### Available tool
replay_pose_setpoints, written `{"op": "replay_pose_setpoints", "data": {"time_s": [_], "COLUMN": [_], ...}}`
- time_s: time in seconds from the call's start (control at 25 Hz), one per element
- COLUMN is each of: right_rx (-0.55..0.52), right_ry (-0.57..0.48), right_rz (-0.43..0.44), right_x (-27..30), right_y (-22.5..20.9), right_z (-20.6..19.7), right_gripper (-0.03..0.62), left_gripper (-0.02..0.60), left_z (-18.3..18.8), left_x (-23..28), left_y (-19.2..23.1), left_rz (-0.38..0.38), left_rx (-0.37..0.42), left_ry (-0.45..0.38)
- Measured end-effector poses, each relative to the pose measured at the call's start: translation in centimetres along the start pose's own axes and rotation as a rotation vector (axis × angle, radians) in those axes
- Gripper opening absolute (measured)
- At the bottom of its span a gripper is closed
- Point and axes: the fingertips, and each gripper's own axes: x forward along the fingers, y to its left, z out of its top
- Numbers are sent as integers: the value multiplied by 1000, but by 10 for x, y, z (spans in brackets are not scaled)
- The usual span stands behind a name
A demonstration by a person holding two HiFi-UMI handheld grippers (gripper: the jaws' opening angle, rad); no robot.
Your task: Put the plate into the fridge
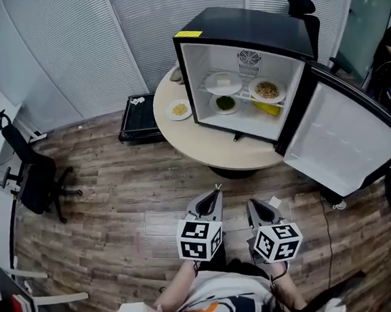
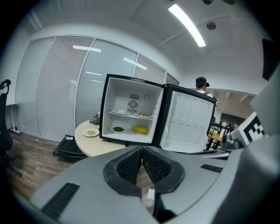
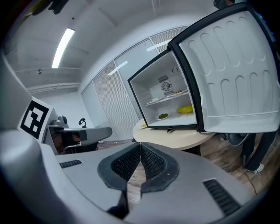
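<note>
A small white plate with yellow food (image 1: 179,109) lies on the round table (image 1: 208,147), just left of the mini fridge (image 1: 242,66). The fridge door (image 1: 347,138) is swung wide to the right. Its shelves hold three plates of food and a yellow item. The plate also shows in the left gripper view (image 2: 90,132) and in the right gripper view (image 3: 143,126). My left gripper (image 1: 217,189) and right gripper (image 1: 250,202) hang side by side over the wood floor, well short of the table, pointing at it. Both are shut and hold nothing (image 2: 142,148) (image 3: 140,145).
A black flat case (image 1: 138,119) lies on the floor left of the table. A black office chair (image 1: 34,179) stands at the far left. A person in a cap (image 2: 201,83) stands behind the fridge door. A cable (image 1: 328,228) runs across the floor at the right.
</note>
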Motion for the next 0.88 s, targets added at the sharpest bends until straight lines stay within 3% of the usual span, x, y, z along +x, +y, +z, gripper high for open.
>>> {"op": "replay_pose_setpoints", "data": {"time_s": [0.44, 0.88], "right_rx": [-28, -22], "right_ry": [4, 8], "right_rz": [42, 62], "right_x": [-43, -48], "right_y": [22, 35], "right_z": [-26, -33], "right_gripper": [17, 17], "left_gripper": [14, 14], "left_z": [-31, -33], "left_x": [-51, -72], "left_y": [-31, -26], "left_rz": [-5, 10], "left_rx": [-2, 3], "left_ry": [-2, -24]}}
